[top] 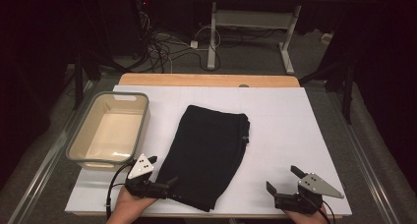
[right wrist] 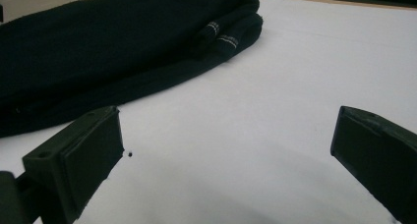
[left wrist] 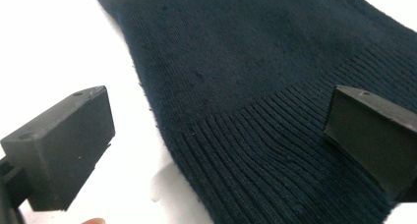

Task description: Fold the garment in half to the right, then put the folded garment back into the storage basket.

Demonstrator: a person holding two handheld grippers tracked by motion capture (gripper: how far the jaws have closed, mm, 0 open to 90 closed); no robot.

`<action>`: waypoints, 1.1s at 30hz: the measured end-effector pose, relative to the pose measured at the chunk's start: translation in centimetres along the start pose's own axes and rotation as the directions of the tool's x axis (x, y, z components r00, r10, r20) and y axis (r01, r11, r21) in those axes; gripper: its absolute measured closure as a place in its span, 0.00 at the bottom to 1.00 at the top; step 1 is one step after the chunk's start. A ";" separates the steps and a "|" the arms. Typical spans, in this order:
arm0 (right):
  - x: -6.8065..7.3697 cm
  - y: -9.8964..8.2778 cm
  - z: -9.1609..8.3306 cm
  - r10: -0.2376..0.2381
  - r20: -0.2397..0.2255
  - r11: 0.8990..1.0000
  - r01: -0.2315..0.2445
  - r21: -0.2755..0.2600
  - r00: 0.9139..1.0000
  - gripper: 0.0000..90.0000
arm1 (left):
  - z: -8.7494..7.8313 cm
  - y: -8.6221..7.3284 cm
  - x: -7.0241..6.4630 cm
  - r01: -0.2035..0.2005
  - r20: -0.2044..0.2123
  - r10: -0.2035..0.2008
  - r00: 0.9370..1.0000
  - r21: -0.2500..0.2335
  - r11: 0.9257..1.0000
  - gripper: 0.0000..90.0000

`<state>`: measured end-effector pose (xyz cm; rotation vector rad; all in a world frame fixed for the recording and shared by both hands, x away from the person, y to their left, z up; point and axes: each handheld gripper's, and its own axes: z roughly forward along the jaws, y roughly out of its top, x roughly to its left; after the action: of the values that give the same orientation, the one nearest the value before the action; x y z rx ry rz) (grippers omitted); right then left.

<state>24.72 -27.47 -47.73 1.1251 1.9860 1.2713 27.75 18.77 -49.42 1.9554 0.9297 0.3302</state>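
Black knit garment (top: 209, 153) lies folded between both wide-open, empty hand-held grippers.
Its ribbed hem is best pinched squarely by the left hand-held gripper (top: 160, 174).

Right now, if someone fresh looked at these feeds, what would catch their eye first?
The folded black garment lying in the middle of the white table, dark against the bright surface. Next, the left claw at the garment's near left corner, jaws open with the ribbed hem between them but not pinched, and the right claw open over bare table near the front right. An empty beige tub sits at the left.
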 end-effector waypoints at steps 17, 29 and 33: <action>0.4 0.0 0.2 -0.009 -0.009 1.000 0.009 0.001 1.000 0.00 | 0.3 0.2 0.2 0.027 0.006 -0.027 1.000 0.040 0.999 0.00; 0.9 0.2 0.6 -0.019 -0.017 1.000 0.019 0.004 1.000 0.00 | 0.4 0.3 0.3 0.030 0.008 -0.031 0.999 0.085 0.996 0.00; 1.0 0.1 0.6 -0.018 -0.023 1.000 0.018 0.006 1.000 0.00 | 0.3 0.3 0.3 0.039 -0.001 -0.039 0.999 0.113 0.993 0.00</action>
<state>24.72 -26.34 -47.86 1.0978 2.0132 1.2752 28.28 18.69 -49.34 2.0369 1.0039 0.2588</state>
